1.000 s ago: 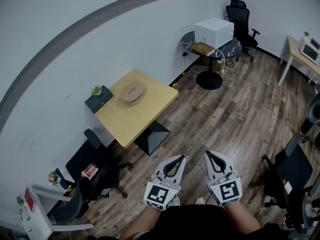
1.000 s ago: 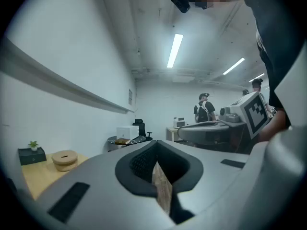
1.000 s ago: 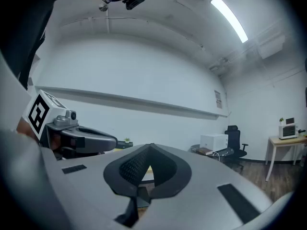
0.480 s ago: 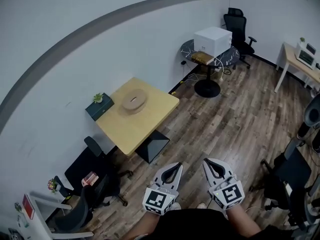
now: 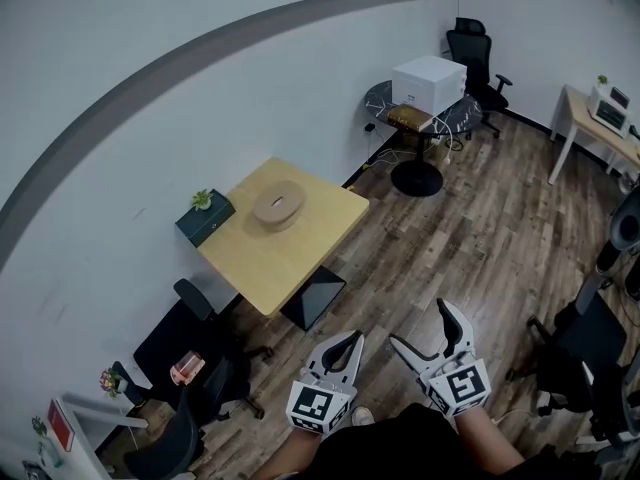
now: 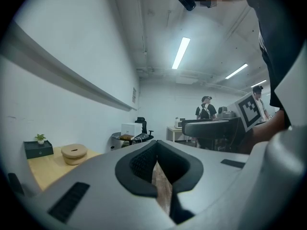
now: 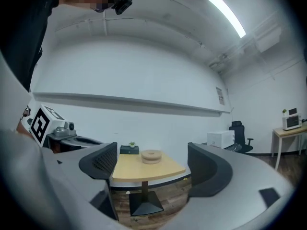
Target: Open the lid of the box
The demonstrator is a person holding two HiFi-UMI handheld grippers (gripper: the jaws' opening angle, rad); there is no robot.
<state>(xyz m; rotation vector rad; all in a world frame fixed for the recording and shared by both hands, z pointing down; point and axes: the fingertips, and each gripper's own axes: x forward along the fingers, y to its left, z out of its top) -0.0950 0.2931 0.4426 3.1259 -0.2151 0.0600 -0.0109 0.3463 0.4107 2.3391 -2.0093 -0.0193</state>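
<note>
A round tan wooden box with its lid on [image 5: 278,206] sits on a yellow square table [image 5: 300,253], far from both grippers. It also shows in the left gripper view [image 6: 74,153] and, framed between the jaws, in the right gripper view [image 7: 151,156]. My left gripper [image 5: 346,344] is held low in front of the person, jaws shut on nothing [image 6: 156,166]. Beside it, my right gripper [image 5: 421,325] has its jaws opening wide, with nothing between them [image 7: 151,169].
A dark green box with a small plant [image 5: 204,216] stands at the table's wall side. Black chairs [image 5: 190,353] stand left of the table. A round dark table with a white box [image 5: 428,78], an office chair [image 5: 475,43] and a desk [image 5: 600,118] stand further back.
The right gripper's jaws have swung apart from shut to wide open. The left gripper stays shut. Both grippers remain low near the person's body.
</note>
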